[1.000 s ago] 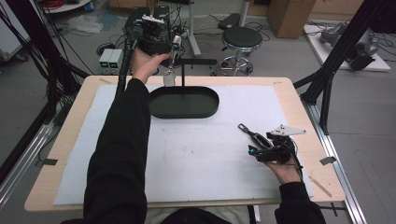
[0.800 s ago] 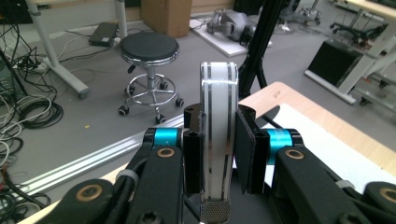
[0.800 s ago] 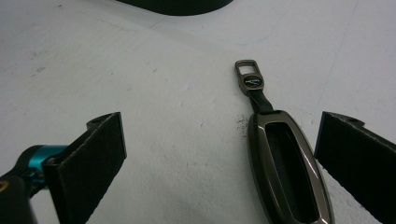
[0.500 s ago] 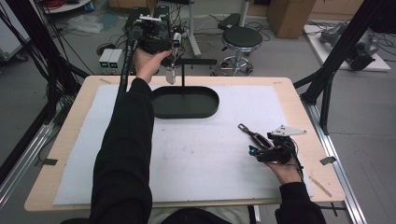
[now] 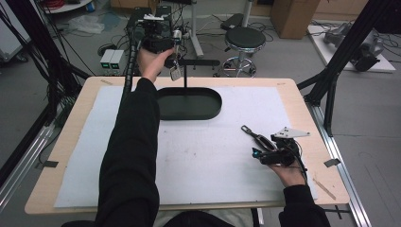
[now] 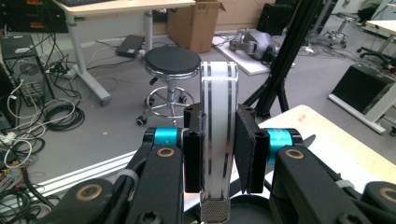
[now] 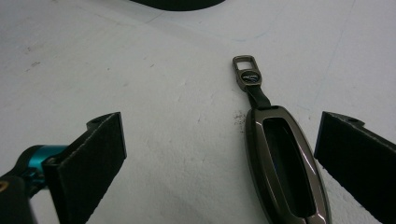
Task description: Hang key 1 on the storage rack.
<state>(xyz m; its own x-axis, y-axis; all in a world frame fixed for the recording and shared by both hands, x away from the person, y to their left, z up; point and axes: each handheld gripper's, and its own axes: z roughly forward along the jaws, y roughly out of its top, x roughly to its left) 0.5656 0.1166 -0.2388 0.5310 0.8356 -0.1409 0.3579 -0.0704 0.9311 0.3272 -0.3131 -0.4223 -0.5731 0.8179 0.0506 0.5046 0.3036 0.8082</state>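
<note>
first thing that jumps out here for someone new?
The left gripper raised at the table's far edge, jaws shut on a white striped fob beside the black stand's crossbar over its oval tray. Next, the right gripper, jaws open around a dark metal key case lying on the white mat.

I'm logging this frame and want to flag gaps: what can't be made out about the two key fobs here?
- White key fob: left gripper view, lower end cut off by the bottom edge; sides covered by the jaws.
- Same fob, high view: too small to read.
- Dark key fob: right gripper view, lower end cut off; badge too small to read.
</note>
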